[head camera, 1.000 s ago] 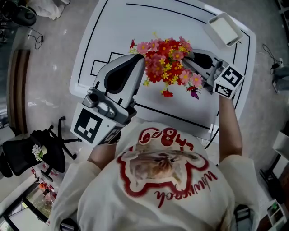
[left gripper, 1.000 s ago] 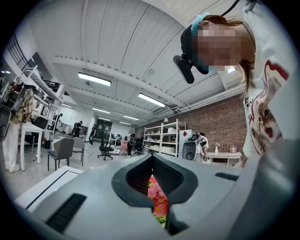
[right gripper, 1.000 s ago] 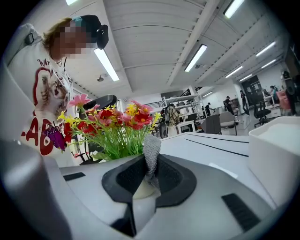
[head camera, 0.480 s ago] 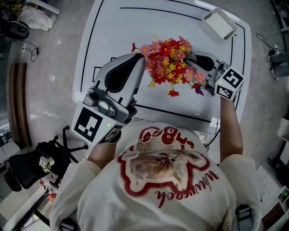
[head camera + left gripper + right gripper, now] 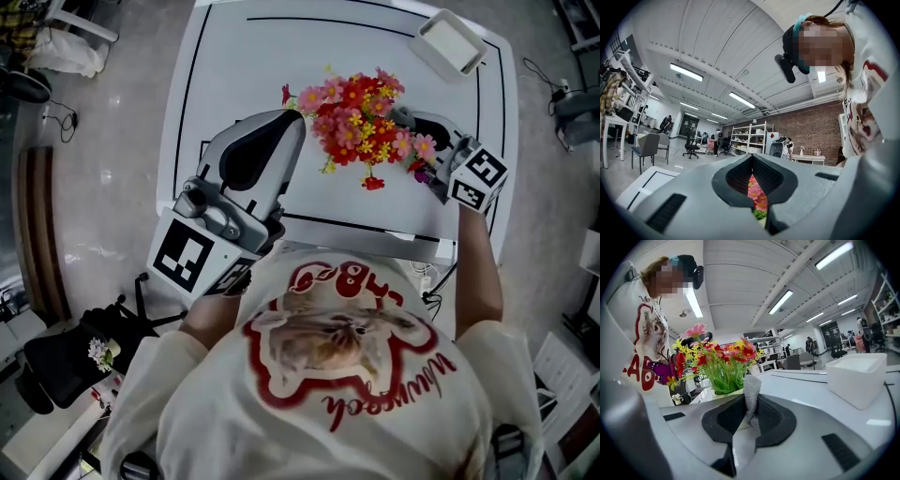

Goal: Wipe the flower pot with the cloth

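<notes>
Nearest, at 8 o'clock in the head view, the left gripper [image 5: 294, 124] has kept its jaws together on nothing. Its tip is just beside the 9 o'clock edge of the flowers [image 5: 361, 127], where 1 second ago it overlapped them.

At 3 o'clock the right gripper [image 5: 750, 414] is clamped on the grey mesh cloth [image 5: 751, 394]. The cloth's free end stands in front of the flower pot [image 5: 723, 393], a pale rim under the green stems. I cannot tell whether it touches the pot.

The bouquet now sits nearer the white box [image 5: 452, 42], which is far off at 1 o'clock on the table [image 5: 234, 56]. Its purple butterfly [image 5: 417, 173] has moved closer to the right gripper. The camera shifted too, so only part of that is real.

I judge the wipe is under way on the pot's 3 o'clock side. With no brace from the left gripper, the pot may be sliding or turning under the stroke.
</notes>
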`<state>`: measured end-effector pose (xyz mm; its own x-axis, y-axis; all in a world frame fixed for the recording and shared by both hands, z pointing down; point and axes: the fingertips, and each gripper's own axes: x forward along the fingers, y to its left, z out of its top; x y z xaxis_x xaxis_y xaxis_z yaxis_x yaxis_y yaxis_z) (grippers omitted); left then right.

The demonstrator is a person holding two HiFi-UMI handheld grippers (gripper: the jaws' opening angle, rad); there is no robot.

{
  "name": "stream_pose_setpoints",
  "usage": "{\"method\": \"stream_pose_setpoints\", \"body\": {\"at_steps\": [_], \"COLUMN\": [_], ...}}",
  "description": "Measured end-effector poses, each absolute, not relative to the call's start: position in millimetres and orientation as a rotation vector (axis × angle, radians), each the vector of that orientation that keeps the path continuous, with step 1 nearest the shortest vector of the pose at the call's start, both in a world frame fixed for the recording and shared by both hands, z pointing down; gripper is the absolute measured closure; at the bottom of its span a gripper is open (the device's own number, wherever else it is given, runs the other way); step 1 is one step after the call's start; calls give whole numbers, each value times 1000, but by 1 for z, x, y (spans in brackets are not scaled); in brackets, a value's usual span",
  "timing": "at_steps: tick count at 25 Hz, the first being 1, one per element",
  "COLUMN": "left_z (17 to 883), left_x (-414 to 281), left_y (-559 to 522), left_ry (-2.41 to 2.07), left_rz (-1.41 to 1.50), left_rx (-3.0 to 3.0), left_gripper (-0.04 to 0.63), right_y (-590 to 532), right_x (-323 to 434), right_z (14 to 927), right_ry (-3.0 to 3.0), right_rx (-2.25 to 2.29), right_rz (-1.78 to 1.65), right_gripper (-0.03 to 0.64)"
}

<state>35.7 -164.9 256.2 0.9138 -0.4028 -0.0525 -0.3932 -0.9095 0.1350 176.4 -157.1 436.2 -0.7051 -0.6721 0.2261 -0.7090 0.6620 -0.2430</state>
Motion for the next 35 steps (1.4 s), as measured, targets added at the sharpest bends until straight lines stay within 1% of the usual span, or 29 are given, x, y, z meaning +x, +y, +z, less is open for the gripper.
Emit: {"method": "stream_pose_setpoints", "body": {"at_steps": [35], "left_z": [274], "left_x": [0], "left_y": [-149], "left_ry": [-381], "left_rz": [-102], "left_rx": [2924], "left_gripper": [592], "right_y": [-128], "right_x": [166], "right_z": [444], "right_ry": [-2565], "right_rx": [1489], "right_rz": [459], "right_gripper": [561]}}
